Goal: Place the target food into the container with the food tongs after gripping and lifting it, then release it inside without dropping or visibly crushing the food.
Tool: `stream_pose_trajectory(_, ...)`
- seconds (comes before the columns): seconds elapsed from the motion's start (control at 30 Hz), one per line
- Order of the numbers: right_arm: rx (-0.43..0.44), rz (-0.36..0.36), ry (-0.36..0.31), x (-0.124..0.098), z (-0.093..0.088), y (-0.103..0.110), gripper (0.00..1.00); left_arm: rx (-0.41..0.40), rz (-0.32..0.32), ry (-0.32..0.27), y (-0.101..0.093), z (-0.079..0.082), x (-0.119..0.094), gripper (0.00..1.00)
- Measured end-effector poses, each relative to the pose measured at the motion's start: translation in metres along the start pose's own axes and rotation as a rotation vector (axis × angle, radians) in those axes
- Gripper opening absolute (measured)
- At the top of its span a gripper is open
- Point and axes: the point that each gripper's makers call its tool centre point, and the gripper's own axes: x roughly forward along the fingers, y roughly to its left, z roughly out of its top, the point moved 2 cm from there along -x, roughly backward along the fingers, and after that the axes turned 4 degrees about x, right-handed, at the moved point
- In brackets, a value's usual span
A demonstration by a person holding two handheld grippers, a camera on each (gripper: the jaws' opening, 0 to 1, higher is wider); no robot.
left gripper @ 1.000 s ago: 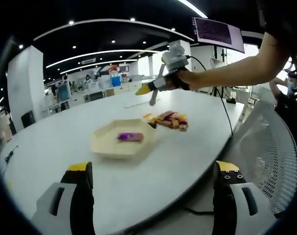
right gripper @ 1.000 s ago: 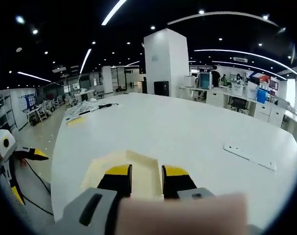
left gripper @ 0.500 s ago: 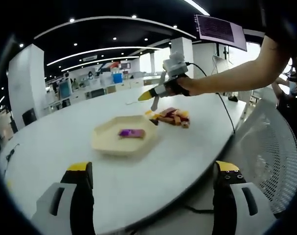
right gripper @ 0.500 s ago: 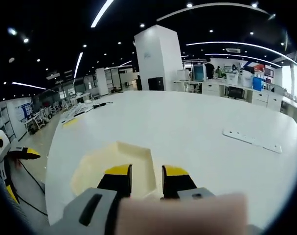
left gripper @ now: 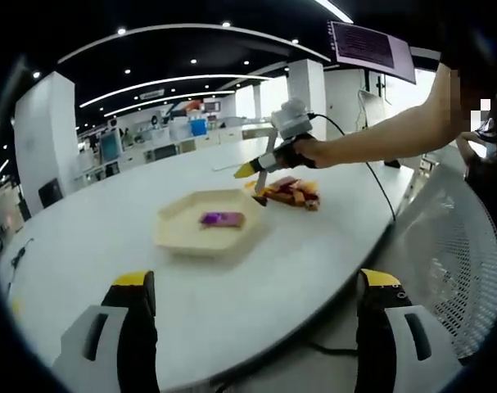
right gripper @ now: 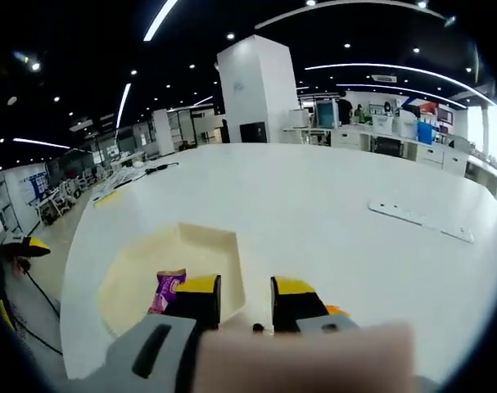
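A cream hexagonal tray (left gripper: 182,233) lies on the white table with a purple packet (left gripper: 221,219) in it. Just right of the tray is a pile of orange and dark red food pieces (left gripper: 289,193). A person's hand holds my right gripper (left gripper: 246,169) low over the pile's left edge, and grey food tongs (left gripper: 261,183) hang from its narrow-set jaws. In the right gripper view those jaws (right gripper: 244,286) stand over the tray (right gripper: 191,246), with the packet (right gripper: 168,291) to their left and an orange piece (right gripper: 336,310) to their right. My left gripper (left gripper: 256,282) is open at the table's near edge.
A white mesh chair (left gripper: 453,262) stands at the right by the table edge. A black cable (left gripper: 379,196) trails from the right gripper across the table. A flat white strip (right gripper: 420,223) lies farther out on the table. Desks and a white pillar (right gripper: 252,90) stand behind.
The right gripper has come down and nearer to the food pile with the tongs. Its view has tipped down, bringing the purple packet and an orange piece into sight. The left gripper stays open.
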Motion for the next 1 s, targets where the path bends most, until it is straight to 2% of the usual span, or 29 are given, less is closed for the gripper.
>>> stream_pose_trajectory(0.13,0.001,-0.014,0.003,0.003,-0.007,-0.002,0.23,0.0,0.002,0.0,0.0,0.0,0.0,1.0)
stream_pose_trajectory(0.2,0.021,-0.008,-0.009,0.002,-0.004,-0.003,0.23,0.0,0.002,0.001,0.0,0.0,0.0,1.0)
stream_pose_trajectory(0.43,-0.021,-0.031,-0.013,0.003,-0.002,-0.006,0.24,-0.001,0.002,0.002,0.0,0.0,0.0,1.0)
stream_pose_trajectory(0.5,-0.059,-0.045,0.004,0.003,-0.005,-0.007,0.24,-0.001,0.001,0.001,0.0,0.0,0.0,1.0)
stream_pose_trajectory(0.63,-0.077,-0.054,0.027,0.005,-0.012,-0.007,0.24,-0.002,0.002,0.001,0.0,0.0,0.0,0.99)
stream_pose_trajectory(1.0,-0.049,-0.069,0.019,0.011,-0.013,-0.006,0.22,-0.003,0.001,0.003,0.0,0.0,0.0,0.99)
